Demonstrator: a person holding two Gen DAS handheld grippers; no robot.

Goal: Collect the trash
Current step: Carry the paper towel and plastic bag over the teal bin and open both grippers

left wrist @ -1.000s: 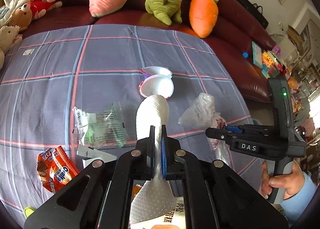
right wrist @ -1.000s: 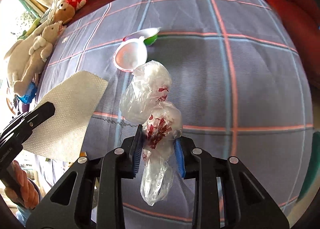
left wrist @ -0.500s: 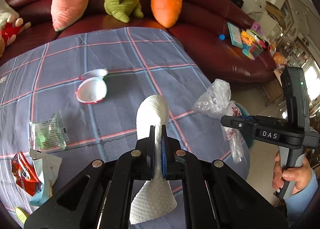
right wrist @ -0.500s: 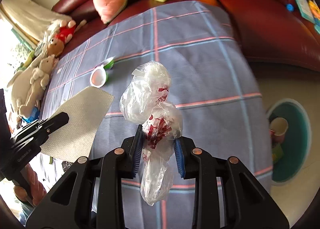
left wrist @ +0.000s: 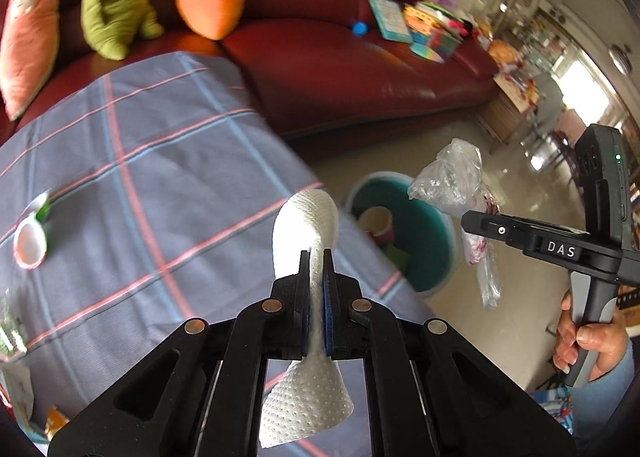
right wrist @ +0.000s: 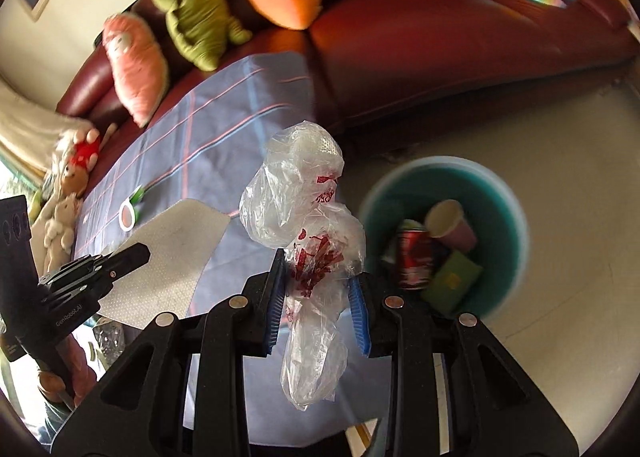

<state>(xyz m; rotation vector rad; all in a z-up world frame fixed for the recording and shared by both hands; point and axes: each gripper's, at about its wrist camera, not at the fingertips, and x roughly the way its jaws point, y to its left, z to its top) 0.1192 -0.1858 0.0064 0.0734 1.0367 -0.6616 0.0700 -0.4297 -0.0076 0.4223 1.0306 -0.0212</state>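
Trash bin [right wrist: 516, 217], right of frame beside the tablecloth edge [right wrist: 224, 293], blurred; right gripper [right wrist: 320, 297] clamps plastic bag [right wrist: 304, 193], left gripper [left wrist: 317, 289] pinches paper towel [left wrist: 306, 217].

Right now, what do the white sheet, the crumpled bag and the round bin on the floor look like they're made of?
White sheet: paper towel, matte, with an embossed dot pattern, and it curls limply.
Crumpled bag: thin clear plastic film, glossy wrinkles, red print.
Round bin: probably smooth moulded plastic, teal inside with a pale rim; blur leaves the finish uncertain.

Plastic bag held beside the bin

The right gripper [right wrist: 317, 297] clamped a crumpled plastic bag [right wrist: 304, 217]; the teal bin [right wrist: 508, 257], just right, held a cup [right wrist: 448, 225].
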